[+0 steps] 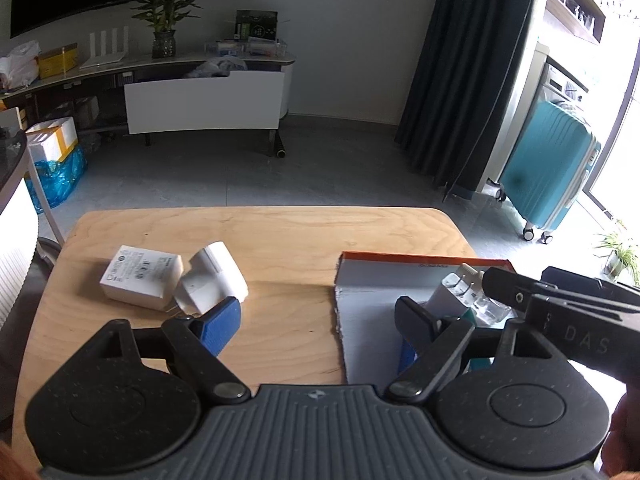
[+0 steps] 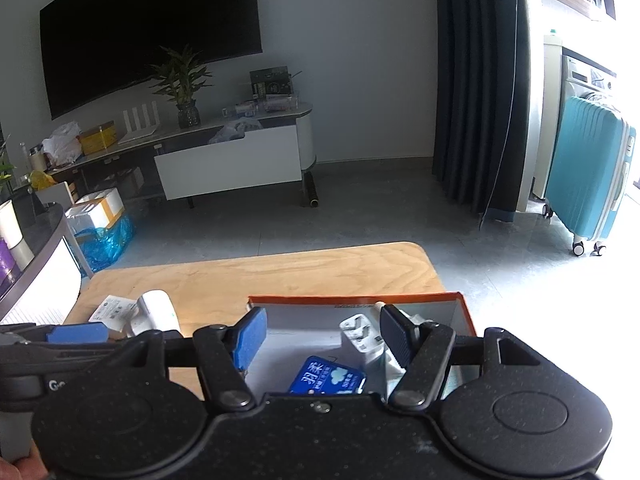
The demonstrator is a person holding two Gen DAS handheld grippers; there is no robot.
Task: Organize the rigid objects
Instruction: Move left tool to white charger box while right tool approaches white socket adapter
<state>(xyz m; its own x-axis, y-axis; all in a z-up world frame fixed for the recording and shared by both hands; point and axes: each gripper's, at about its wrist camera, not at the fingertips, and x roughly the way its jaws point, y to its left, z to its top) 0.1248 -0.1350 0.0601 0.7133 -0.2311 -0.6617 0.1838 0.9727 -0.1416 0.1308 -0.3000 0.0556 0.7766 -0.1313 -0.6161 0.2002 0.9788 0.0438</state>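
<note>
Two white power adapters lie on the wooden table (image 1: 280, 240): a flat one with a printed label (image 1: 140, 278) and a rounded one (image 1: 212, 280) leaning against it. They also show in the right wrist view (image 2: 154, 312). An orange-rimmed cardboard box (image 1: 368, 308) (image 2: 304, 320) at the right holds a white charger with prongs (image 2: 362, 338), a blue packet (image 2: 326, 376) and a clear item. My left gripper (image 1: 316, 324) is open and empty, its left finger (image 1: 220, 324) just in front of the rounded adapter. My right gripper (image 2: 322, 338) is open and empty above the box.
Beyond the table are grey floor, a white TV cabinet (image 1: 204, 100) with a plant, dark curtains (image 1: 460, 60) and a teal suitcase (image 1: 548, 168). Boxes and a blue bag (image 1: 56, 160) stand on the floor at the left. The right gripper's body (image 1: 560, 304) crosses the left wrist view.
</note>
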